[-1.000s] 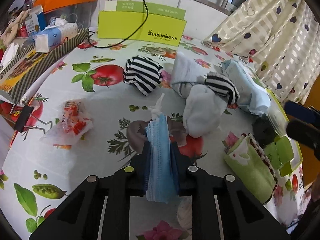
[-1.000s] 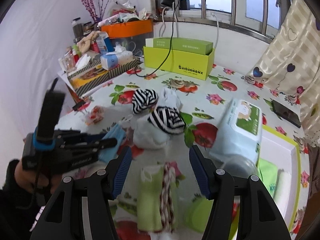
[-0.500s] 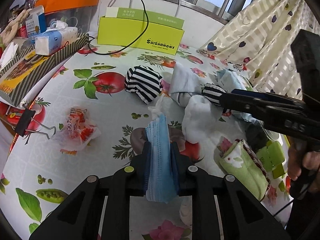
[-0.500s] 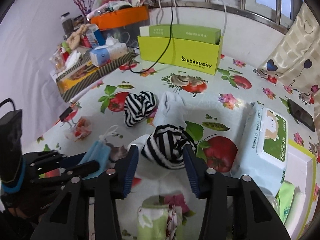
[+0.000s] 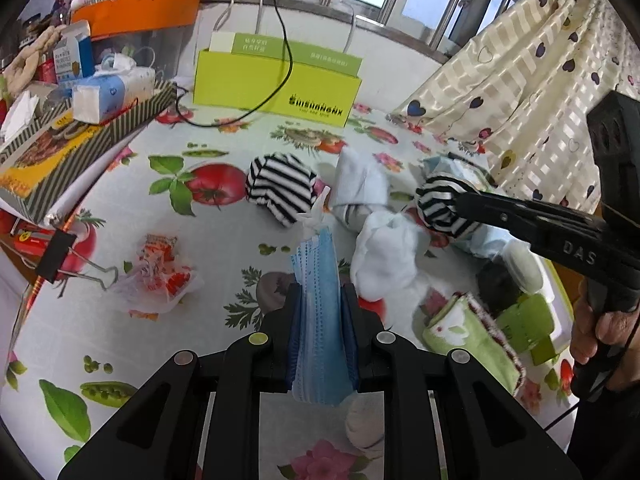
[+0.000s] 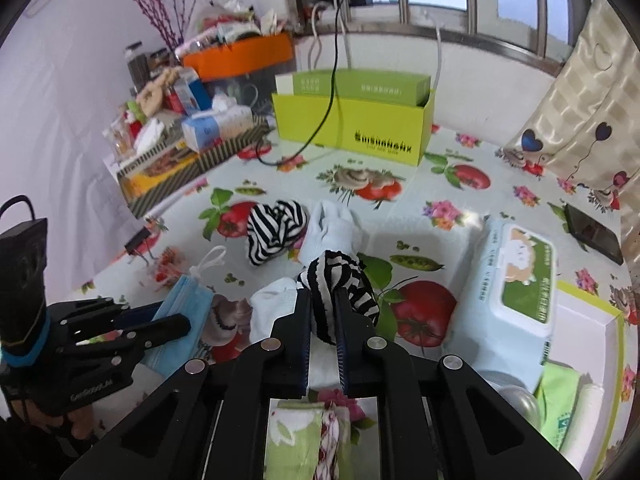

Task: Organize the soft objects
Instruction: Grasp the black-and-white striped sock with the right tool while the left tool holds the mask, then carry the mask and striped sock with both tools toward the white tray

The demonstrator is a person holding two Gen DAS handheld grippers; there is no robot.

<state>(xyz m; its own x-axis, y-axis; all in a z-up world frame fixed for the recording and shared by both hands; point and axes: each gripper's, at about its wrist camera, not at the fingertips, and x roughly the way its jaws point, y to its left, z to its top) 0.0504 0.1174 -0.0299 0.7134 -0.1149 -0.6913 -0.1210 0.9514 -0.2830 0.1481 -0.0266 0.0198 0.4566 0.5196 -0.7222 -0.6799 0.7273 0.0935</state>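
Between the pads of my right gripper (image 6: pixel 323 322), the striped rolled sock (image 6: pixel 340 280) is sitting clamped, its bulk bulging forward and slightly right of the fingertips, and I am holding it just above the white sock (image 6: pixel 272 304) lying on the tablecloth (image 6: pixel 420 224). My left gripper (image 5: pixel 320 308) is gripping a folded blue face mask (image 5: pixel 320 280), whose long axis is running straight out along the fingers, ear loop at the far end. Seen from the left wrist, the right gripper is crossing in from the right, so it is the nearer hand to the sock pile. A second striped sock (image 6: pixel 276 230) and a pale blue sock (image 6: pixel 334 228) are lying just beyond. To the right, a wet-wipes pack (image 6: pixel 516 292) is resting against the white tray (image 6: pixel 592 328), which I judge the likely destination.
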